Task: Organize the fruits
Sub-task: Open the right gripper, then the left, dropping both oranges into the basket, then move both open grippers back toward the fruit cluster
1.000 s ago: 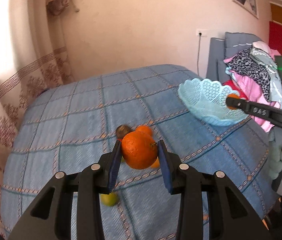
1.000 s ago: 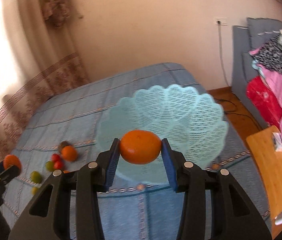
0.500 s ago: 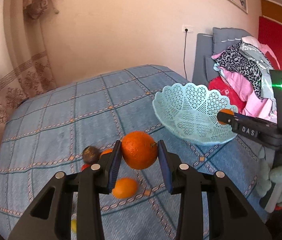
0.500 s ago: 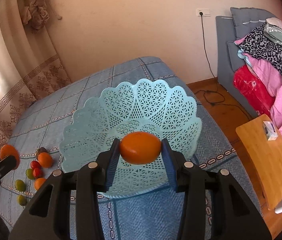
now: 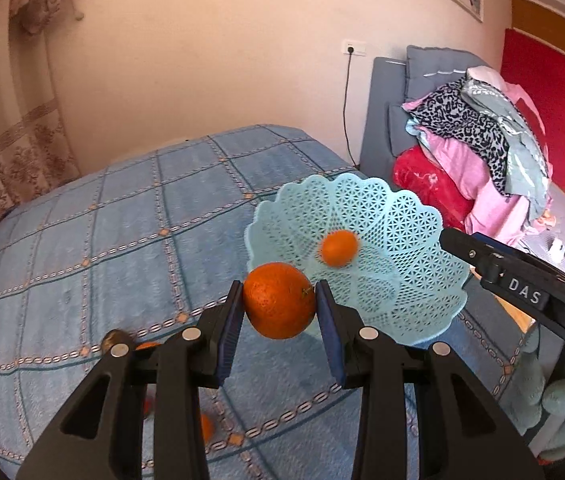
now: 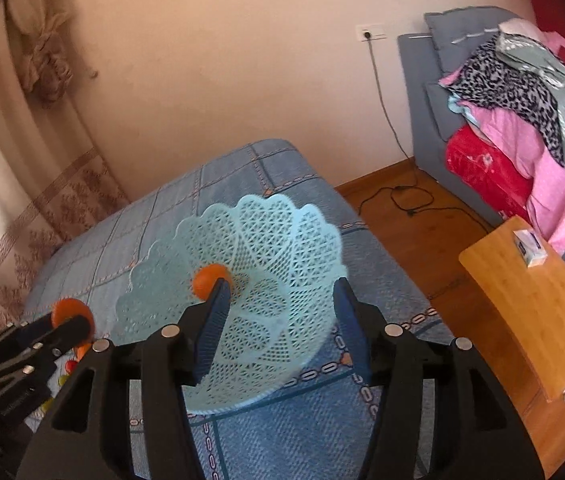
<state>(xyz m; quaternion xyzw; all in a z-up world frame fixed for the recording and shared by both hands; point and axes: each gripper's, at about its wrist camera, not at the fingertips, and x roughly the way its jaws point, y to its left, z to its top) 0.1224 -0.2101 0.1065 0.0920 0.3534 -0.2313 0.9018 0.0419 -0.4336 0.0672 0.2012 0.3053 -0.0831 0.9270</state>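
Left wrist view: the left gripper [image 5: 279, 308] is clamped on a large orange [image 5: 278, 300], blue pads pressing both its sides, and holds it above the blue checked bedspread [image 5: 122, 220] just in front of the near rim of the light-blue lattice basket [image 5: 402, 280]. A smaller orange [image 5: 338, 248], blurred, sits inside the basket near its centre. The right gripper's black arm, marked "DAS", reaches in from the right edge beside the basket's rim. Low on the left, partly hidden behind the gripper fingers, more fruit lies on the bedspread: a brownish fruit [image 5: 112, 338] and bits of orange ones. Behind the bed a pile of clothes [image 5: 478, 152] is heaped on a grey sofa.

Right wrist view: the right gripper [image 6: 278, 320] stands with its jaws wide apart and nothing between them, right over the lattice basket [image 6: 282, 240]. The smaller orange [image 6: 206, 280] lies in the basket, just beyond the tip of the left finger. At the left edge the left gripper [image 6: 64, 326] shows with the large orange [image 6: 67, 311] in its grip, beside the basket. A wooden table [image 6: 530, 312] stands to the right.
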